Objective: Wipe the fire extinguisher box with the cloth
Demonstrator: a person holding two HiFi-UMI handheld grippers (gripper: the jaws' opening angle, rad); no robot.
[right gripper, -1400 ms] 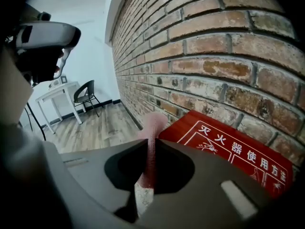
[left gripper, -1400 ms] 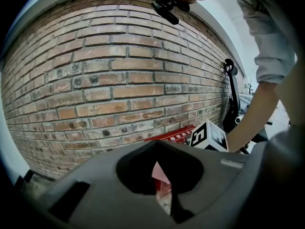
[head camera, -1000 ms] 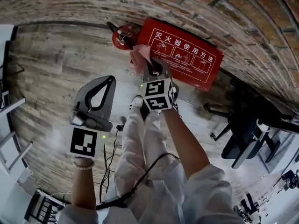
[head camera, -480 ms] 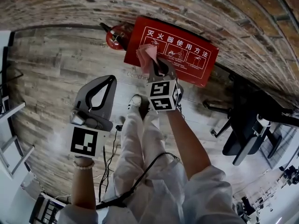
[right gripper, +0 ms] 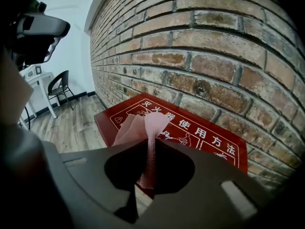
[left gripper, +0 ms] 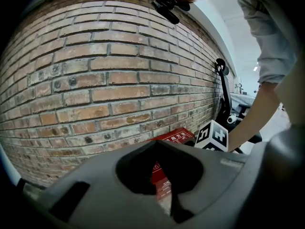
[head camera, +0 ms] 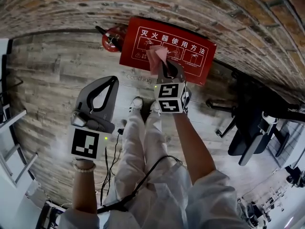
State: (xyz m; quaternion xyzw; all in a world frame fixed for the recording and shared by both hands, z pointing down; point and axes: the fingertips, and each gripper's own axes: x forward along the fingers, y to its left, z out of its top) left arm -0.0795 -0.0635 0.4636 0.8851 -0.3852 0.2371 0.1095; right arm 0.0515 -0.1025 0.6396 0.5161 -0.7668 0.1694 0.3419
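Brick wall [head camera: 238,13]; one red fire extinguisher box [head camera: 190,63] beyond the right gripper [head camera: 162,64]'s jaws, which pinch one pink cloth [head camera: 155,57]; left gripper [head camera: 113,80]'s jaws closed, empty.

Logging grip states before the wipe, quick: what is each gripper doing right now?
Left gripper: closed, holding nothing.
Right gripper: closed on the pink cloth.

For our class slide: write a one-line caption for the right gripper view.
Right gripper pinching a pink cloth in front of the fire extinguisher box at a brick wall.
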